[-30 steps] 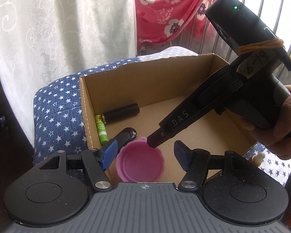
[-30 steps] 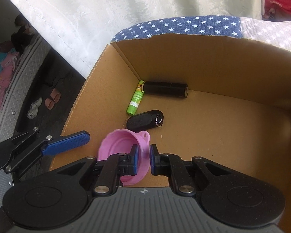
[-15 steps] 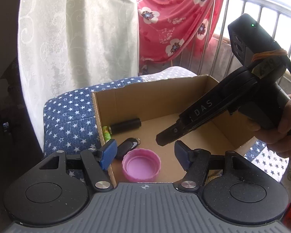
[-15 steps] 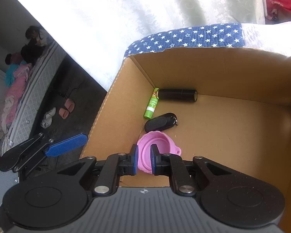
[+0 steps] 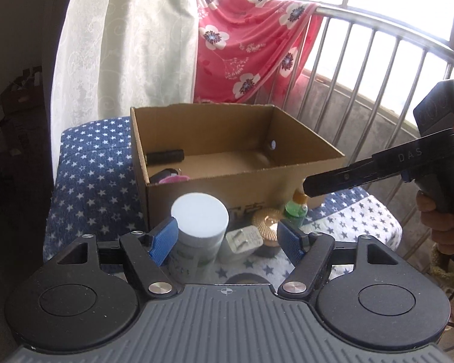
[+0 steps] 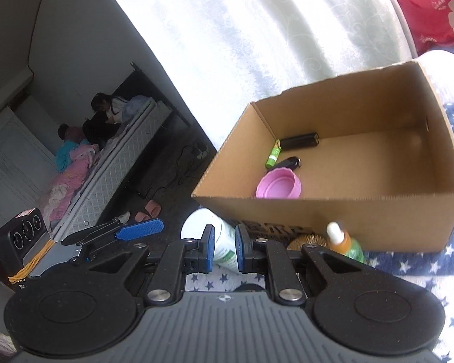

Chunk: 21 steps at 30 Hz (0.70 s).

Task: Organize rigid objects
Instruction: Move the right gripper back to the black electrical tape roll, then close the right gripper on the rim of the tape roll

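Moved: both tongs pulled back out of the cardboard box (image 6: 342,211); pink cap (image 6: 278,185) left inside.
Left tongs (image 5: 225,237): apart, just been widening, empty.
Right tongs (image 6: 225,249): together, empty.
Next target: white jar (image 5: 199,227), upright, just beyond left tongs, nearer them.

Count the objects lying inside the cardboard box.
4, all near its left wall: black cylinder at the back, green tube beside it, black fob, pink cup nearest the front.

— What is hidden in the cardboard box (image 5: 245,181)?
— The pink cap (image 5: 175,179) is mostly covered by its front wall.
— And the printing there?
— It cannot be read.
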Tool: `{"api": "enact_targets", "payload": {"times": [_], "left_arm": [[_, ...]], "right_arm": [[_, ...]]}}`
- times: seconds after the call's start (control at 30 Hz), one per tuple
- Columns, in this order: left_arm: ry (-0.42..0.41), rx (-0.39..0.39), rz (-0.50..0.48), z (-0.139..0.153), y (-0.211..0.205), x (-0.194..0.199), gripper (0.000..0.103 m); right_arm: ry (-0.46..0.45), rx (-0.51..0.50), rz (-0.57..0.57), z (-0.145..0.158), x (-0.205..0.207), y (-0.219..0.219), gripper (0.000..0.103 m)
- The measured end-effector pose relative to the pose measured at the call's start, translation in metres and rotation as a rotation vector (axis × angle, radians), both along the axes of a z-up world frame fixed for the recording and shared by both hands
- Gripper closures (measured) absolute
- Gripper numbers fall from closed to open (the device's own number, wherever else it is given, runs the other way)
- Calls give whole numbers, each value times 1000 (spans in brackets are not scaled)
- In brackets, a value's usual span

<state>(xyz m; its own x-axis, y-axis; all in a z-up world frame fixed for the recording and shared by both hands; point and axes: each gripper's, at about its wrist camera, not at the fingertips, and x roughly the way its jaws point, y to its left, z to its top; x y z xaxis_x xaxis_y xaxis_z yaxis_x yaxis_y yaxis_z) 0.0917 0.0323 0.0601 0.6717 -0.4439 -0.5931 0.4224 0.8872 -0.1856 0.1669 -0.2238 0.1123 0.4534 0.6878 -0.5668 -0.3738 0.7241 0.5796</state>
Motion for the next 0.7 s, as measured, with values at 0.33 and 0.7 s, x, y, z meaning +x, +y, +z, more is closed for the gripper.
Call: {"api": "enact_targets", "payload": {"times": [0.33,0.7], "left_arm": [[89,118,-32,-61,-33,-26,31],[95,224,-16,-85,-53,-26,31]], "right_arm": [[25,-141,-17,-60,-21,33,87],[-6,-273,18,-79,-24,50,87]]}}
